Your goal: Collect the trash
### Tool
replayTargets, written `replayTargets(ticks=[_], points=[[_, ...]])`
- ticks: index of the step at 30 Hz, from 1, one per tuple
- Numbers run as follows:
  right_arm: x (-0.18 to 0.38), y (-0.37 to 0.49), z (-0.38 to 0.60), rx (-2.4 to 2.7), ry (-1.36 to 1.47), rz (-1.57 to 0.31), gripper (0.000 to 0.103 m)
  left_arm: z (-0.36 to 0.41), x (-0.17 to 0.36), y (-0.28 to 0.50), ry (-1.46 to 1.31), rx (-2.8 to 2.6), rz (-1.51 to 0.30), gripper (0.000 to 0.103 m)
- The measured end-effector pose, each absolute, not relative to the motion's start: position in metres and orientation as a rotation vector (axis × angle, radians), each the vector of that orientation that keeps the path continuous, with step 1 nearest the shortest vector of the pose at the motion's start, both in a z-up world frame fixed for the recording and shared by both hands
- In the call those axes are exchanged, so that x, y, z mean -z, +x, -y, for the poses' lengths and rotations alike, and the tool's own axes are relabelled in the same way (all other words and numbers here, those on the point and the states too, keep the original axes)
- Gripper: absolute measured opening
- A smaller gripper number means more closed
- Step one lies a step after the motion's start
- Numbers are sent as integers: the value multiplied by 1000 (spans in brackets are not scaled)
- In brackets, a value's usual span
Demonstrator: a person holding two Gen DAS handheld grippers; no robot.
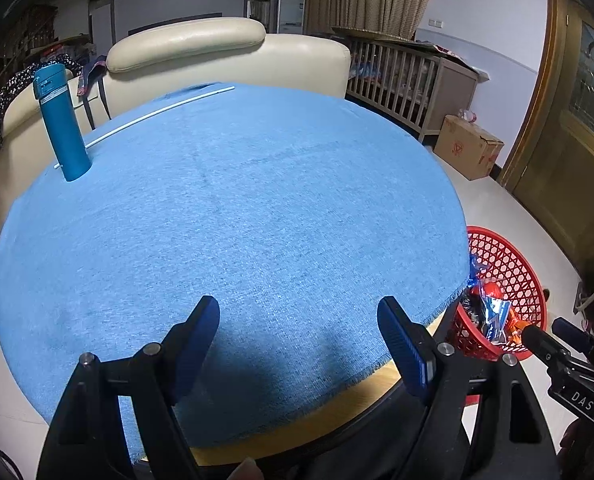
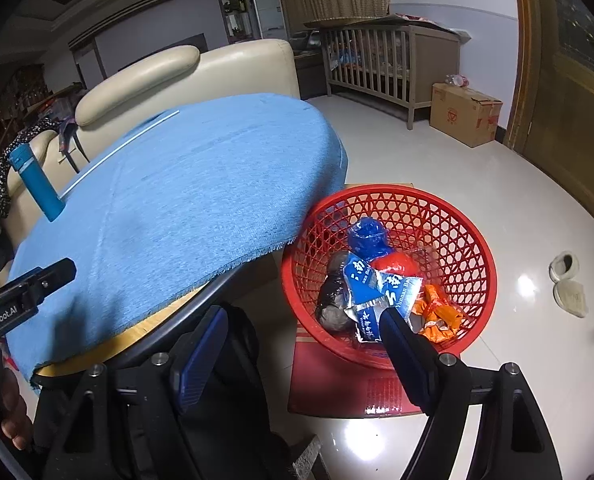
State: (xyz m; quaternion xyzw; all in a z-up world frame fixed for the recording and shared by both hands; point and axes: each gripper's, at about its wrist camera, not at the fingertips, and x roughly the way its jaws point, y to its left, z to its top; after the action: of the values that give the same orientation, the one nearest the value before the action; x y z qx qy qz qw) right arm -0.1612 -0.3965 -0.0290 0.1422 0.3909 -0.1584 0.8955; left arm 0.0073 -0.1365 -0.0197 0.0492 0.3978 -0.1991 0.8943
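A red mesh basket (image 2: pixel 449 216) stands on the floor to the right of the round table; it also shows in the left wrist view (image 1: pixel 509 264). It holds several pieces of trash: a blue bag (image 2: pixel 367 236), a red wrapper (image 2: pixel 395 264), blue-and-white packets (image 2: pixel 367 292), an orange wrapper (image 2: pixel 439 312) and a dark lump (image 2: pixel 333 300). My right gripper (image 2: pixel 303 322) is open and empty, just above the basket's near rim. My left gripper (image 1: pixel 299 312) is open and empty over the near part of the blue tablecloth (image 1: pixel 233 208).
A teal bottle (image 1: pixel 61 128) stands at the table's far left, with a thin white rod (image 1: pixel 157 114) behind it. A cream sofa (image 1: pixel 225 56) is behind the table. A crib (image 2: pixel 377 64), cardboard box (image 2: pixel 465 114) and slippers (image 2: pixel 565 280) are on the floor right.
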Motion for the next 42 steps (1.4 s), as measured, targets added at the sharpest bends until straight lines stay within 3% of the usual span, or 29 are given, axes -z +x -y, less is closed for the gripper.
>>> replayTargets(ticks=[42], points=[[32,-160,399,328,320,-814,81,142,17,0,131,439,-813,82]])
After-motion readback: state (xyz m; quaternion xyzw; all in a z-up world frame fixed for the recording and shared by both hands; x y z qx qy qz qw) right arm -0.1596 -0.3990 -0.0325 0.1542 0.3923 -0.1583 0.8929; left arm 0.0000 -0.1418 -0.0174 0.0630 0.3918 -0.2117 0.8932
